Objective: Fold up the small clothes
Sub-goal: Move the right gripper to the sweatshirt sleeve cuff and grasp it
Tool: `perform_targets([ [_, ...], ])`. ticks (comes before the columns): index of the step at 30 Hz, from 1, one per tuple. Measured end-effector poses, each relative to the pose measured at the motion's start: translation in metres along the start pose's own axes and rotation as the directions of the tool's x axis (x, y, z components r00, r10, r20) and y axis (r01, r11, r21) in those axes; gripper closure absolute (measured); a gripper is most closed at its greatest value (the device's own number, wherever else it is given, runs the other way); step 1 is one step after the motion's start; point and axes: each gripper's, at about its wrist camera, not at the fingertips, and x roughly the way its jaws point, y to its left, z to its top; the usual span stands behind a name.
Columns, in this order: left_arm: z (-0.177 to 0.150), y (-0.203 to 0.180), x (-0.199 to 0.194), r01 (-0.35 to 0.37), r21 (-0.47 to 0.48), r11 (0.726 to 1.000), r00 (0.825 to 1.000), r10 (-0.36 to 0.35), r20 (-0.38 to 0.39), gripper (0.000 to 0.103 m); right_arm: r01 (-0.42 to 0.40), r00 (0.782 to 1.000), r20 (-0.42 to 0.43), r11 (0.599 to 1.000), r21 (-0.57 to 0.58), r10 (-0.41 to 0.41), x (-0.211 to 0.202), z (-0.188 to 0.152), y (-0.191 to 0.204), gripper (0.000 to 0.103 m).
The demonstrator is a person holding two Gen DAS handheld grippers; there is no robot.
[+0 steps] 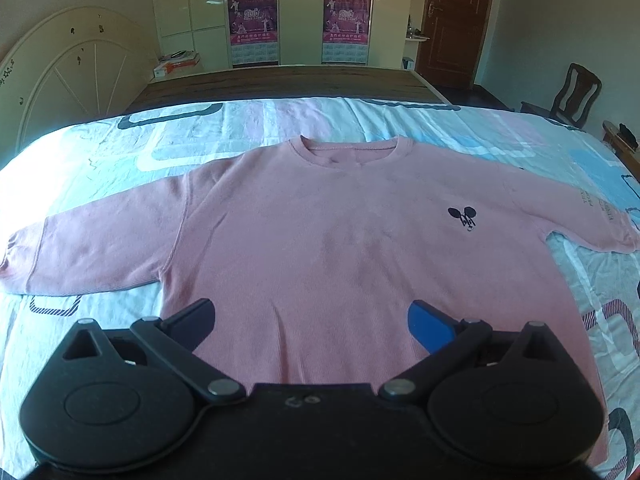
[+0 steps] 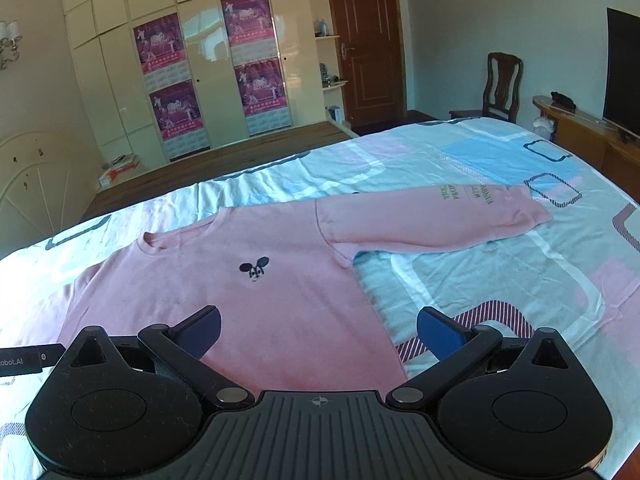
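A pink sweatshirt [image 1: 320,232] lies flat and face up on the bed, collar away from me, both sleeves spread out to the sides, with a small dark mouse logo [image 1: 463,217] on its chest. My left gripper [image 1: 312,322] is open and empty above the hem, near its middle. In the right wrist view the sweatshirt [image 2: 256,300] lies to the left, its right sleeve [image 2: 440,220] stretched out with printed text on it. My right gripper [image 2: 318,330] is open and empty above the hem's right corner.
The bed sheet [image 1: 520,140] is patterned in white, blue and pink. A white headboard [image 1: 72,76] stands at the left. Wardrobes with posters [image 2: 208,80], a brown door [image 2: 364,40], a wooden chair [image 2: 500,84] and a TV [image 2: 624,76] on a cabinet stand around the bed.
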Motion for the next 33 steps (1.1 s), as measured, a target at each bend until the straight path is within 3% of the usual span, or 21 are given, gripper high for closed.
perform_targets([
  [6,0.017,-0.022,0.032,-0.004,-0.007,1.000,1.000,0.004,-0.001,0.001,0.020,1.000,-0.010,0.999,0.029,-0.019,0.041,0.021,-0.038,0.000],
  [12,0.037,-0.054,0.065,-0.025,-0.023,0.999,1.000,0.025,-0.003,0.001,0.065,0.998,-0.032,0.995,0.078,-0.062,0.089,0.043,-0.099,0.001],
  [13,0.040,-0.062,0.072,-0.027,-0.019,0.999,1.000,0.027,-0.005,0.001,0.078,0.997,-0.037,0.993,0.087,-0.075,0.097,0.046,-0.111,0.005],
  [14,0.042,-0.068,0.078,-0.030,-0.015,0.999,1.000,0.030,-0.009,0.002,0.089,0.995,-0.049,0.991,0.097,-0.085,0.105,0.049,-0.123,0.017],
  [16,0.046,-0.081,0.091,-0.029,-0.010,1.000,0.999,0.029,-0.018,0.002,0.104,0.992,-0.085,0.986,0.134,-0.093,0.122,0.055,-0.149,0.024],
  [23,0.056,-0.114,0.131,-0.020,-0.015,1.000,0.998,0.019,-0.052,0.006,0.168,0.979,-0.158,0.952,0.256,-0.131,0.168,0.067,-0.228,0.028],
  [30,0.061,-0.125,0.145,-0.037,0.007,0.999,0.998,0.038,-0.048,0.006,0.227,0.965,-0.200,0.917,0.328,-0.167,0.205,0.072,-0.270,0.032],
  [33,0.062,-0.124,0.150,-0.040,0.012,0.999,0.998,0.041,-0.045,0.006,0.252,0.960,-0.202,0.907,0.338,-0.192,0.217,0.074,-0.281,0.038],
])
